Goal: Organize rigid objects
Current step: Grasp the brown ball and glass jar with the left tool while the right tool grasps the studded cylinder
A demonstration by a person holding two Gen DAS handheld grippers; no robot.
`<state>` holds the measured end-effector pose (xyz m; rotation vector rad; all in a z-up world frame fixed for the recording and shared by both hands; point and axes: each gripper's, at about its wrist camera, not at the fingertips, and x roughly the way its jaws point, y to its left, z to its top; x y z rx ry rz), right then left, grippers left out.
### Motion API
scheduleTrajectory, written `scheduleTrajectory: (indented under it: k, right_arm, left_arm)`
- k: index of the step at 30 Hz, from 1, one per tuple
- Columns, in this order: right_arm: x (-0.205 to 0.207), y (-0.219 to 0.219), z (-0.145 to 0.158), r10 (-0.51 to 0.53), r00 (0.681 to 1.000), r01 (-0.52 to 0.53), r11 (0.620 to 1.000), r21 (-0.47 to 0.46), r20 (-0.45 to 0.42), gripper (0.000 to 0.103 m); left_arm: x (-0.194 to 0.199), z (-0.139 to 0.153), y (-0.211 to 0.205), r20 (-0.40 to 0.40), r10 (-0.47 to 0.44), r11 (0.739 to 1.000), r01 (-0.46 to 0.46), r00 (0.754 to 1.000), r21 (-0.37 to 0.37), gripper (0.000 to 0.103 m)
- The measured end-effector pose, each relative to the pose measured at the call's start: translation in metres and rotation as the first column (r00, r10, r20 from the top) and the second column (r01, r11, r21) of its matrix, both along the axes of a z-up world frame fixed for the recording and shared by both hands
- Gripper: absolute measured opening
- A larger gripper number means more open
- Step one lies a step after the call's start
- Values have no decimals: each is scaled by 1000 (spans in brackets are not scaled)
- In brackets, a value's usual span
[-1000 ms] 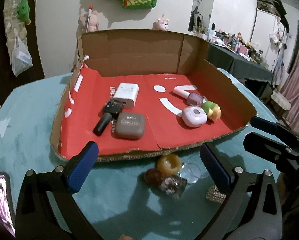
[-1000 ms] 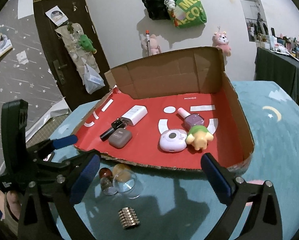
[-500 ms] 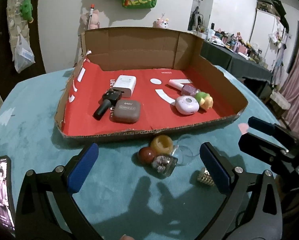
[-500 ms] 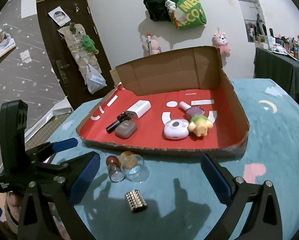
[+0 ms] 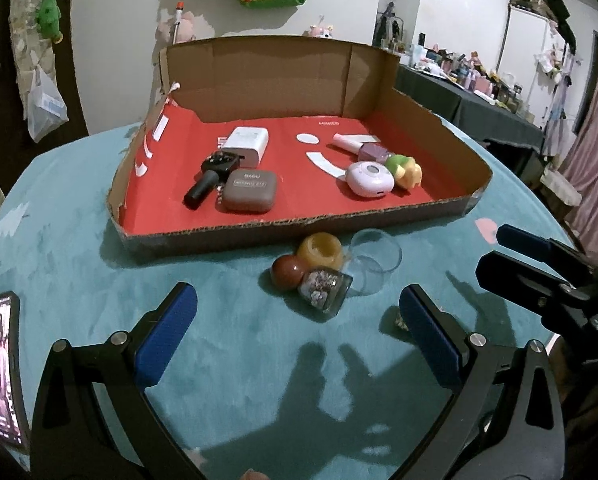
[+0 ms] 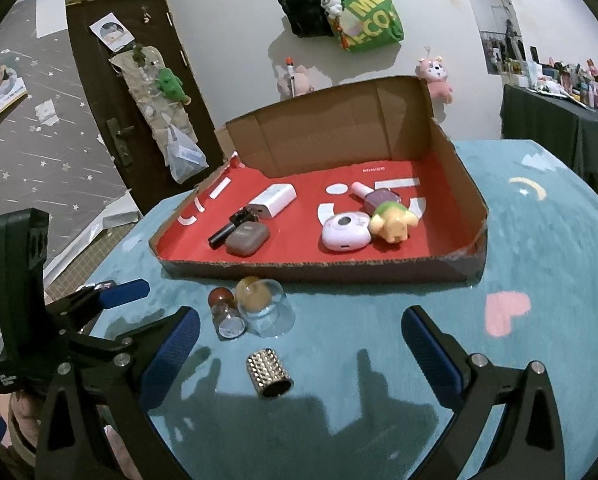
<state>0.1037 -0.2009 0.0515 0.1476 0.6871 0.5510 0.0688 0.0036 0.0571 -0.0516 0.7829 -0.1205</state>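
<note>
A cardboard box (image 5: 259,228) (image 6: 307,270) with a red floor holds a white charger (image 5: 246,145), a black microphone (image 5: 210,178), a brown case (image 5: 250,191), a pink round case (image 5: 370,178), a yellow-green toy (image 5: 405,166) and a purple bottle (image 5: 369,151). In front of it on the teal cloth lie a yellow ring (image 5: 321,250), a brown-capped glass bottle (image 5: 323,290) (image 6: 227,314), a clear cup (image 5: 373,264) (image 6: 265,306) and a studded silver cylinder (image 6: 267,373). My left gripper (image 5: 297,336) and right gripper (image 6: 301,354) both stand open and empty, short of these items.
A phone (image 5: 1,364) lies at the left edge of the round teal table (image 5: 79,272). A dark table (image 5: 479,108) with clutter stands at the back right, a door (image 6: 131,120) at the back left. The right gripper (image 5: 539,276) shows in the left wrist view.
Both grippers have pulled back from the box toward me, so the loose items on the cloth sit farther ahead. Nothing was grasped or moved.
</note>
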Motion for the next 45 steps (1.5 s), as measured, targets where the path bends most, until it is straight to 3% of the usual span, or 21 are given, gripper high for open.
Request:
scheduleTrajectory:
  k: [10,17,25,31,36,40,45]
  right_arm:
    - [-5,8,-17,9,1000,-10,998,-61,-18,103]
    - [-8,16,-28,29,999,-33,995,-96,-36,103]
    - [-10,28,-36,54,998,-58,988,-140,-35,103]
    - [-12,38,-40,66,998,-69,981,-183,-23,103]
    - [-11,43,-45,83,996,-87,976,-198,-31,93]
    - [-11,45,-46,84,996,-88,974,-208,-27,90]
    - [-11,49,-46,83,996,-85,970,-226,-16,78]
  left_arm:
    - [-2,-11,5,-21,13,1000,-12,1000,14,103]
    - [2,-16,16,-37,32,999,-33,999,-30,103]
    - [11,-22,18,-61,45,999,-46,997,-23,103]
    - [25,-30,10,-81,15,1000,-16,997,-12,103]
    - [34,-34,4,-99,6,1000,-4,995,17,101]
    - [41,-38,0,-124,-12,999,17,992,44,92]
    - [47,-39,-9,-132,-52,996,60,990,58,80]
